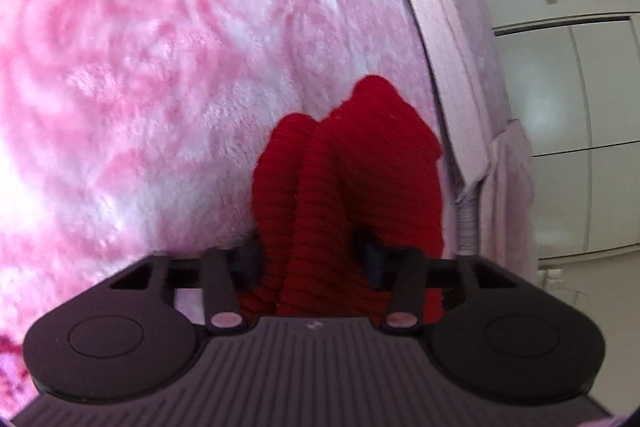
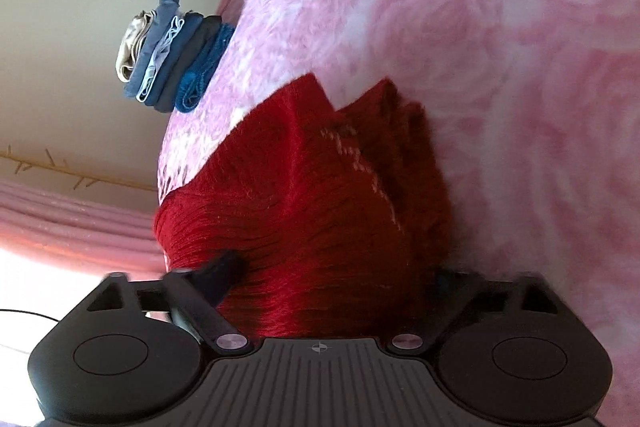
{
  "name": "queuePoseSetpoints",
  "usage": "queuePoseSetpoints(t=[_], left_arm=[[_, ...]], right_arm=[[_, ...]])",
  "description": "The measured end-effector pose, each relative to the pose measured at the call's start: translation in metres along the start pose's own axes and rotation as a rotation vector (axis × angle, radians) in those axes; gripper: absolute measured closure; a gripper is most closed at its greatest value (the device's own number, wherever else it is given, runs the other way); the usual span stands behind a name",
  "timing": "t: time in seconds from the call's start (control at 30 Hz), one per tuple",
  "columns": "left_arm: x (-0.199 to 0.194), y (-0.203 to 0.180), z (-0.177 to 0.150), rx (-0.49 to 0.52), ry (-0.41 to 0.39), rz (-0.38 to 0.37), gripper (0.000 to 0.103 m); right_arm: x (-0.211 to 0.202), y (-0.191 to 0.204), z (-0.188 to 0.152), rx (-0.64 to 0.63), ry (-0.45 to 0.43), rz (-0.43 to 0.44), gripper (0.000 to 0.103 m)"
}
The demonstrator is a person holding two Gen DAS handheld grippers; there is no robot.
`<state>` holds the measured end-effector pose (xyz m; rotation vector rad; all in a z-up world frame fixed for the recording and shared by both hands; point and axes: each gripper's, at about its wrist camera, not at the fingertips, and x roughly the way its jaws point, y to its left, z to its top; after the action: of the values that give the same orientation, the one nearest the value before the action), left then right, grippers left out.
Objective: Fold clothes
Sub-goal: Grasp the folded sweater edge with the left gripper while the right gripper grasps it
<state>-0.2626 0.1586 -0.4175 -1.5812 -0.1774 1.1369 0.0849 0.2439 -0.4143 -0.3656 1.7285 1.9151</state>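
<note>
Left wrist view: the left gripper (image 1: 312, 259) has its two dark fingers pressed against either side of a bunched fold of red ribbed knit garment (image 1: 348, 167). The knit rises up and away from the jaws in two rounded humps and fills the narrow gap between the fingers, so this gripper is clamped on the garment. Behind the red cloth lies a fluffy pink and white blanket (image 1: 160, 67) with a swirled rose pattern, which covers most of the picture. Along the right runs the blanket's pale pink edge (image 1: 432, 27), and beyond it stand white cupboard doors (image 1: 560, 107).

Right wrist view: the picture is tilted, and the same red garment (image 2: 300, 207) lies bunched directly in front of the right gripper (image 2: 340, 271), spreading into pointed folds with a faint pale stitched pattern on top. The gripper's jaws stand wide apart. The left finger (image 2: 224, 267) touches the edge of the cloth; the right finger is mostly hidden behind the fabric, so whether the pads press on it I cannot tell. The garment rests on the pink blanket (image 2: 500, 47). At the far left edge of the blanket sits a neat stack of folded clothes (image 2: 176, 55) in blue, dark and cream tones. Pink curtains (image 2: 72, 223) hang at the near left.
</note>
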Motion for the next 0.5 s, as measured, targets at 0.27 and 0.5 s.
queuePoseSetpoints(t=[0.27,0.5], left_arm=[[-0.025,-0.021,-0.002,0.060,-0.014,-0.037,0.085],[-0.090,-0.045,0.004,0.074,-0.003,-0.039,0.086]], right_arm=[[-0.023,0.006,-0.026,0.106,-0.098,0.046,0.071],[-0.057,0.050,-0.068,0.167,-0.150,0.038,0.075]])
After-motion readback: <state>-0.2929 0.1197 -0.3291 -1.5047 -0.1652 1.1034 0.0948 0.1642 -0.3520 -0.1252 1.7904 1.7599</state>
